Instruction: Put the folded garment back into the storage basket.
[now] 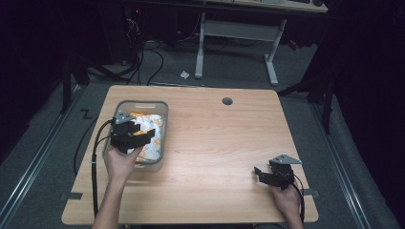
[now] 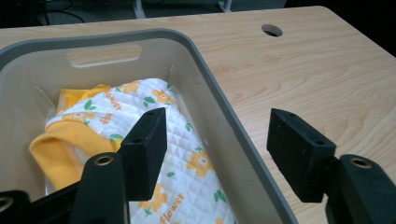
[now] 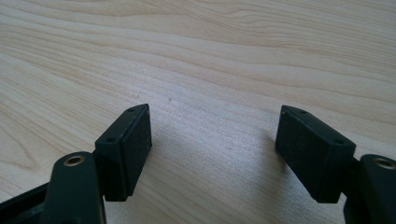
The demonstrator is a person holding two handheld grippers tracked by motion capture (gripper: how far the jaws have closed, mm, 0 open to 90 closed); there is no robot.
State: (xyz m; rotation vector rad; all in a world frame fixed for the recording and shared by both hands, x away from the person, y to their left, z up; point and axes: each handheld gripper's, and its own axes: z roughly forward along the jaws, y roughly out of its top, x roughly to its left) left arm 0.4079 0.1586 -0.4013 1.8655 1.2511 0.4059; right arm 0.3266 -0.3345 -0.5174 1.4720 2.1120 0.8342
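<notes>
Grey bin (image 1: 164,125) sits left of centre in the high view on the wooden table (image 1: 224,143), holding a white-and-yellow floral quilted cloth (image 2: 187,158). Left gripper (image 2: 217,149) hangs over the bin's right wall, jaws wide apart, empty. Right gripper (image 3: 212,154), lower right, likewise spread, empty.

A pale wood table (image 1: 215,143) with a round cable hole (image 1: 227,101) stands on grey carpet (image 1: 43,143). Ahead of the grippers, past the table's far edge, a white-legged desk (image 1: 239,33) stands in a dark room, black cables (image 1: 143,57) trailing beside it and a paper scrap (image 1: 184,74) on the floor.
</notes>
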